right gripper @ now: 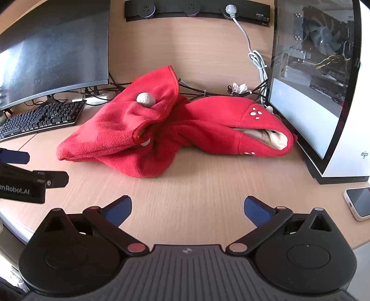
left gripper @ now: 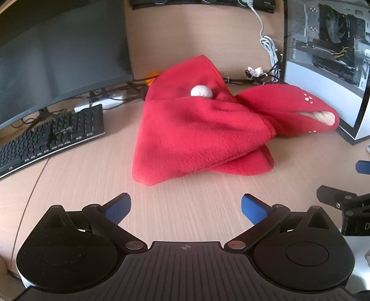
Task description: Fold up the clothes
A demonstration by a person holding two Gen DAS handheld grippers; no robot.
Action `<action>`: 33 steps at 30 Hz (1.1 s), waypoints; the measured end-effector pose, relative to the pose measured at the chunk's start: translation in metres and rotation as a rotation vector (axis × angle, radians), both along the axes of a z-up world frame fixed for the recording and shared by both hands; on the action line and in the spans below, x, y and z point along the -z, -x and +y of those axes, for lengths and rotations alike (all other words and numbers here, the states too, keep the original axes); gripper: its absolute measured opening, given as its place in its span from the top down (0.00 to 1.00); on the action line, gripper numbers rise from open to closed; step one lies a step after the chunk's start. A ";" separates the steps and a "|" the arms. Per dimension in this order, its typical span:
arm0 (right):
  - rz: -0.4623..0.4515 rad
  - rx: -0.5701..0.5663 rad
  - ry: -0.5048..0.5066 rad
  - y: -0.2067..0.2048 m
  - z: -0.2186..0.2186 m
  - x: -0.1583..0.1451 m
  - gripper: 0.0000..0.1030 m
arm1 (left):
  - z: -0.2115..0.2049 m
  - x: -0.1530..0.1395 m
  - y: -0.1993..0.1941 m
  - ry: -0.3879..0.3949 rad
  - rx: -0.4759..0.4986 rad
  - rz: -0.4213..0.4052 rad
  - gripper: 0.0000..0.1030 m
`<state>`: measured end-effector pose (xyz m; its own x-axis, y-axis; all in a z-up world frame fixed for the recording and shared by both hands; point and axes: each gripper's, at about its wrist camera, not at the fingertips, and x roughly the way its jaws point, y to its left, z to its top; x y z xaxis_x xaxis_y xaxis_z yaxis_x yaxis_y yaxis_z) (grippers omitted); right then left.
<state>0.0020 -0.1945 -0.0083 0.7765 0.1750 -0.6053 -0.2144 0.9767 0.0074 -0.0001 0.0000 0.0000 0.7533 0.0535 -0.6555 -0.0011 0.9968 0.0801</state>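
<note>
Both grippers (jaws spread) hover near crumpled red garment [left gripper: 198,132].

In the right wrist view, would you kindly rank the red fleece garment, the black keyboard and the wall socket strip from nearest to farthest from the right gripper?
1. Red fleece garment, straight ahead of the right gripper.
2. Black keyboard, far left.
3. Black wall socket strip, top, on the back wall.

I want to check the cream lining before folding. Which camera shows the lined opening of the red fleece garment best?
The right wrist view: the lined opening faces it, wide and unobstructed, on the red fleece garment. The left wrist view shows that opening only as a narrow sliver near the picture's right side.
</note>
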 end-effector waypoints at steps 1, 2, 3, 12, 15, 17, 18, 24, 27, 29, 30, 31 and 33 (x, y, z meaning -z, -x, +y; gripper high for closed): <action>0.002 -0.001 0.001 0.000 -0.001 0.000 0.00 | 0.000 0.000 0.000 -0.001 0.003 -0.002 0.00; 0.007 -0.002 0.003 -0.001 -0.002 -0.001 0.00 | 0.000 0.000 0.000 -0.002 0.006 -0.005 0.00; 0.020 -0.003 0.007 -0.003 -0.001 -0.001 0.00 | 0.000 0.001 0.001 -0.003 0.007 -0.003 0.00; -0.012 -0.027 0.009 -0.001 0.005 -0.003 0.00 | 0.004 0.000 0.006 0.011 -0.003 -0.021 0.00; -0.018 -0.021 0.007 0.001 0.006 -0.003 0.00 | 0.004 -0.001 0.007 0.012 0.007 -0.017 0.00; -0.020 -0.018 0.003 0.002 0.006 -0.003 0.00 | 0.004 -0.001 0.008 0.011 0.016 -0.012 0.00; -0.020 -0.018 0.001 0.002 0.006 -0.003 0.00 | 0.004 -0.001 0.008 0.011 0.019 -0.011 0.00; -0.027 -0.014 -0.008 0.006 0.007 -0.005 0.00 | 0.005 -0.002 0.010 0.011 0.022 -0.014 0.00; -0.031 -0.010 -0.012 0.008 0.006 -0.006 0.00 | 0.005 -0.003 0.011 0.009 0.027 -0.018 0.00; -0.032 -0.011 -0.014 0.009 0.006 -0.007 0.00 | 0.005 -0.004 0.011 0.009 0.030 -0.020 0.00; -0.031 -0.012 -0.015 0.009 0.006 -0.007 0.00 | 0.005 -0.004 0.011 0.009 0.031 -0.021 0.00; -0.031 -0.013 -0.015 0.010 0.006 -0.007 0.00 | 0.005 -0.004 0.010 0.010 0.033 -0.021 0.00; -0.031 -0.012 -0.016 0.011 0.006 -0.007 0.00 | 0.004 -0.004 0.010 0.011 0.038 -0.020 0.00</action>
